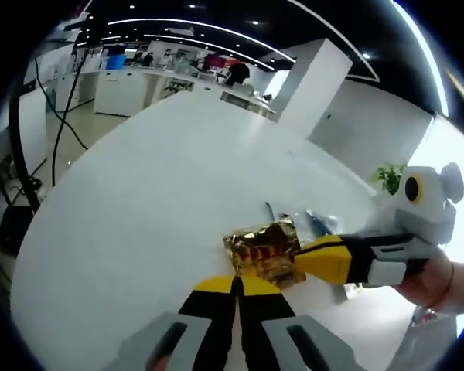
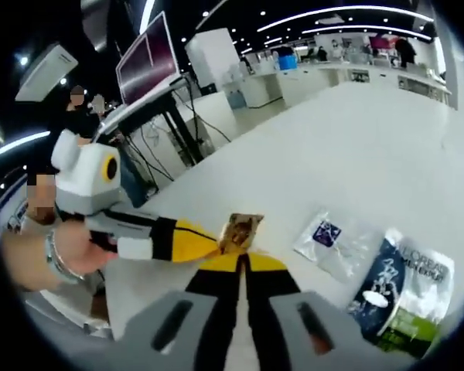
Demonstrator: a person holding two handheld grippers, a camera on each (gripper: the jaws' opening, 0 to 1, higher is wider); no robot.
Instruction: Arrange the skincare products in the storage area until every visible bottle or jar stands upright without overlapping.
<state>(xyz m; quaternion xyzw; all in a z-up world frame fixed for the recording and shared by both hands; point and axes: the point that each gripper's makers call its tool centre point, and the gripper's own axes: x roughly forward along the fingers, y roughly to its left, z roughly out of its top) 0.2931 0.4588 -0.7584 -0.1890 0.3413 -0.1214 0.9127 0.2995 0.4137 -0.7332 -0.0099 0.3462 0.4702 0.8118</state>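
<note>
White worktop [image 1: 139, 232] fills the left gripper view; the left gripper [image 1: 236, 290], jaws pressed together, touches a gold sachet [image 1: 263, 249] at lower centre. Right gripper view: the right gripper [image 2: 243, 263] (jaws together) also touches it; flat packets [image 2: 406, 290] lie at lower right. Crinkled foil may slip.

white table [image 1: 139, 201] | potted plant [image 1: 388, 177] | monitor [image 2: 148, 56]

Both views are taken low and close over the wide white table [image 1: 139, 224], facing each other; the crinkled gold foil sachet [image 1: 264, 251] is shared between them.
</note>
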